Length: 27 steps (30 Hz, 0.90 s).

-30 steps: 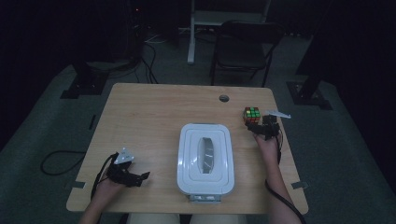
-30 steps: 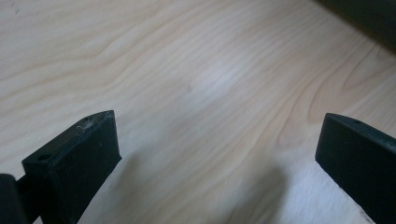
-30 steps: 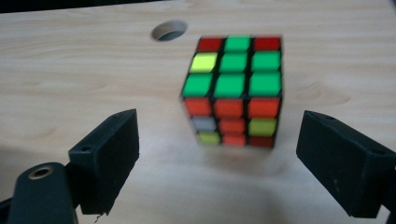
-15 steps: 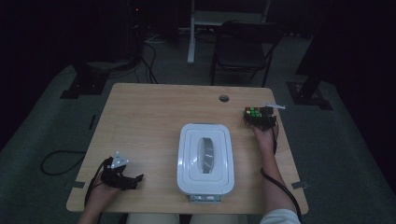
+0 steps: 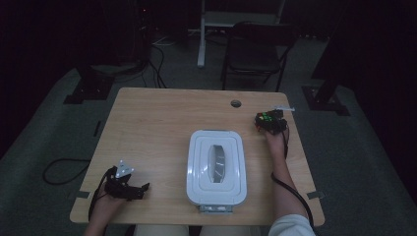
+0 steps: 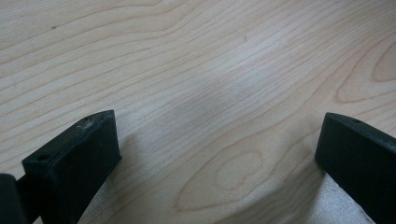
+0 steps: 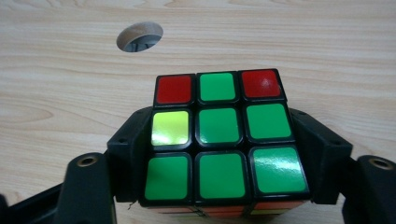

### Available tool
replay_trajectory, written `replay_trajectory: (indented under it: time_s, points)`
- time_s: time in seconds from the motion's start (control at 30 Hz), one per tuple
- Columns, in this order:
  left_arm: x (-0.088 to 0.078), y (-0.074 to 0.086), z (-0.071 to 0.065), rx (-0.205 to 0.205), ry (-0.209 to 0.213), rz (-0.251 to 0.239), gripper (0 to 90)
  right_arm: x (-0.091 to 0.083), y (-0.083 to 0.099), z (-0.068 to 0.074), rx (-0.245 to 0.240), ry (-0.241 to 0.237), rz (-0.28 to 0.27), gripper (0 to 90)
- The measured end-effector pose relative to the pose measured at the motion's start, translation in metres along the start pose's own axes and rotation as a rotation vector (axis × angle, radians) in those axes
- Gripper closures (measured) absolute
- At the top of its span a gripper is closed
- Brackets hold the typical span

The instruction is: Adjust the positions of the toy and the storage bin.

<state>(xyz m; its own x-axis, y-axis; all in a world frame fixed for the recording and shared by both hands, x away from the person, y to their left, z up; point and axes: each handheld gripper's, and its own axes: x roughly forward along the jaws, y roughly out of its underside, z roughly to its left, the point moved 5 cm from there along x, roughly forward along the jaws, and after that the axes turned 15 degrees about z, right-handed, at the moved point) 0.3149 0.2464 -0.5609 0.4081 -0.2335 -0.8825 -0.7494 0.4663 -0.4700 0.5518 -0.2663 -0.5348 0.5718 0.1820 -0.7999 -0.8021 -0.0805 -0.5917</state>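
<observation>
My right gripper [image 7: 212, 154] clamped on puzzle cube [image 7: 219, 140], cube at table [image 5: 162, 123] far right. Left gripper [image 6: 215, 154] spread wide, empty. White box [image 5: 216, 167] lidded; I judge placement pending.

left gripper [image 5: 140, 188] drawn back, nearer table edge
</observation>
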Motion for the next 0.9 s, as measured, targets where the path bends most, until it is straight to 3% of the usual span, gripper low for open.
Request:
replay_trajectory:
  time_s: [0.13,0.5,0.9]
  points:
    - [0.0,0.001,0.0,-0.003,-0.001,0.0,0.5,-0.005,0.002,0.0,-0.017,0.041,0.01,34.0]
    - [-0.001,0.002,-0.001,-0.01,-0.005,0.002,0.5,-0.034,0.013,0.002,-0.038,0.011,0.007,34.0]
    - [-0.001,0.002,-0.001,-0.015,-0.008,0.003,0.5,-0.071,0.043,0.006,-0.095,0.02,0.012,33.9]
